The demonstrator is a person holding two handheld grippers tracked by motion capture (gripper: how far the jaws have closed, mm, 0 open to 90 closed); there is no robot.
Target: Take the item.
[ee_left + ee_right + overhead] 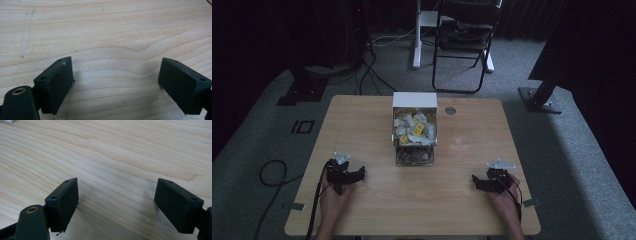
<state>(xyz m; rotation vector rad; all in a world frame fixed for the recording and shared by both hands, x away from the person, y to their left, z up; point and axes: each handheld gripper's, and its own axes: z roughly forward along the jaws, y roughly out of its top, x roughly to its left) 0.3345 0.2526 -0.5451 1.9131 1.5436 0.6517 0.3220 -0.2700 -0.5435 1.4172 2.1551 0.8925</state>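
A white box [414, 128] with an open top stands at the middle of the wooden table [362, 120]; it holds several white and yellow packets [413, 129], and a clear front compartment [413, 155] sits at its near side. My left gripper [361, 174] rests low on the table at the near left, held by a hand, and points right toward the middle. In the left gripper view its jaws [116, 82] stand wide apart over bare wood. My right gripper [474, 181] lies at the near right and points left. Its jaws [116, 201] are also spread wide with nothing between them.
A small round grommet [450, 110] is set into the table right of the box. Beyond the far edge stand a black folding chair [464, 40], a white stand leg [417, 35] and dark frame feet [539, 97]. Cables [272, 175] lie on the grey carpet at the left.
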